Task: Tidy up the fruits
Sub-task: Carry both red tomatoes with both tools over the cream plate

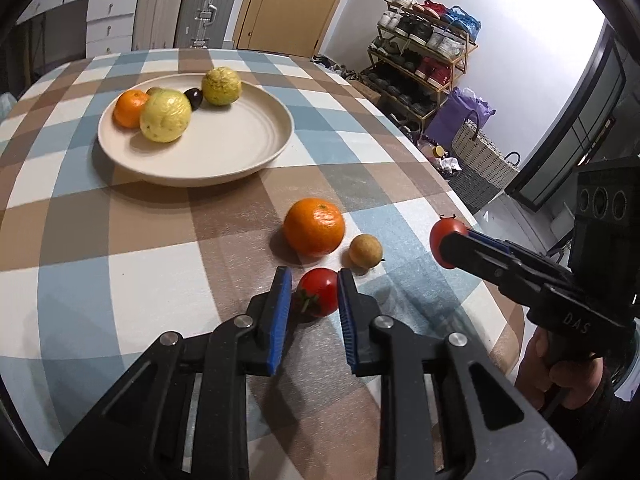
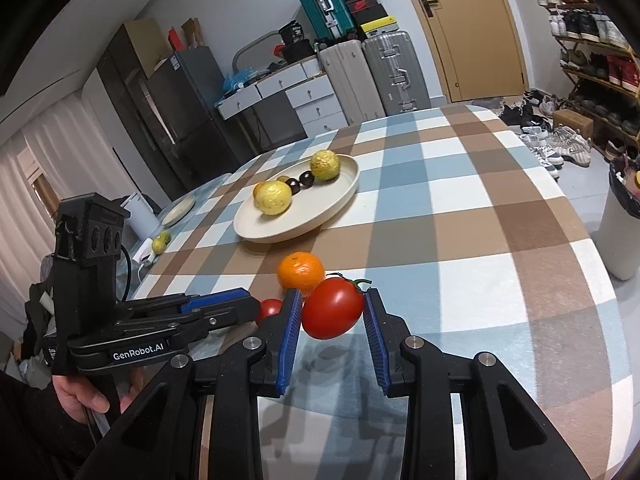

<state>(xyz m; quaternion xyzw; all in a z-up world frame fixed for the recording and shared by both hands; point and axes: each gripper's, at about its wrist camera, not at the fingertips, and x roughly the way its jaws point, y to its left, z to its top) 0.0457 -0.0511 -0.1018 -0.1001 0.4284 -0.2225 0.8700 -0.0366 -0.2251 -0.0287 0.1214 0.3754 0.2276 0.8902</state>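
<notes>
- fruits lie in two groups on the checked tablecloth (image 1: 120, 248): some on a cream plate (image 1: 224, 160), the rest loose nearer the camera.
- at the plate's left side, in the left wrist view, sits a small orange (image 1: 130, 108), touching a large yellow fruit (image 1: 166, 117); a dark round fruit (image 1: 194, 98) lies behind it, and a second yellow fruit (image 1: 221, 86) sits at the far rim.
- right of the plate and nearer, a bigger orange (image 1: 315, 227) rests on the cloth, with a small tan fruit (image 1: 365, 251) just beside it on its right.
- the left gripper (image 1: 314, 292) is closed on a red tomato (image 1: 318, 291), which sits between its blue pads (image 1: 280, 312), low at the cloth; whether the tomato still touches the cloth i cannot tell.
- further right, the right gripper (image 2: 332, 314) clamps a second tomato (image 2: 333, 309), held clear above the table (image 2: 480, 240), stem pointing up and right.
- a hand (image 1: 560, 372) holds that gripper's handle at the right edge.
</notes>
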